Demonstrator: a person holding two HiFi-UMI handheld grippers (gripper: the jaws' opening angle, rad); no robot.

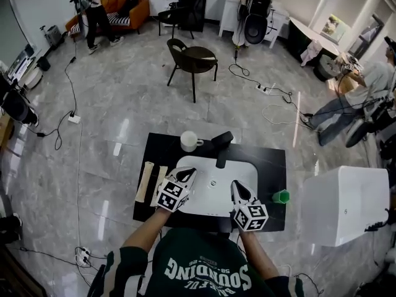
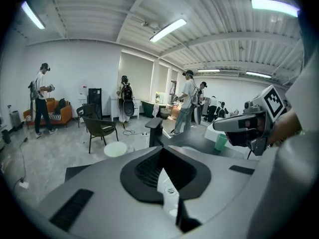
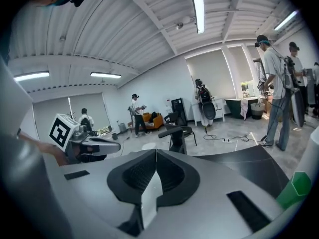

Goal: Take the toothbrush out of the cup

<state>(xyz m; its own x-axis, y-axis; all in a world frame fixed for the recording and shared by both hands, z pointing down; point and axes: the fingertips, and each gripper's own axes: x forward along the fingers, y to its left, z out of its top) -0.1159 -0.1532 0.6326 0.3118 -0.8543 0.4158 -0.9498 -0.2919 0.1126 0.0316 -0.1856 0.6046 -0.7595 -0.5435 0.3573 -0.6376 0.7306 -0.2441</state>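
Black tabletop (image 1: 266, 159), white sink (image 1: 247, 169): both your tools closed, empty. No toothbrush visible; white cup (image 1: 189, 141) lies beyond left tool (image 1: 185, 173), green cup (image 1: 281, 196) just beside right tool (image 1: 236, 184).

A white basin (image 1: 247, 173) with a black faucet (image 1: 221, 148) is seen on a black table (image 1: 272, 159). The left gripper (image 1: 185, 176) and the right gripper (image 1: 237, 188) are held apart over the basin's near part. A white cup (image 1: 189, 141) is placed at the table's far edge, left of the faucet, and a green cup (image 1: 281, 196) near its right edge.
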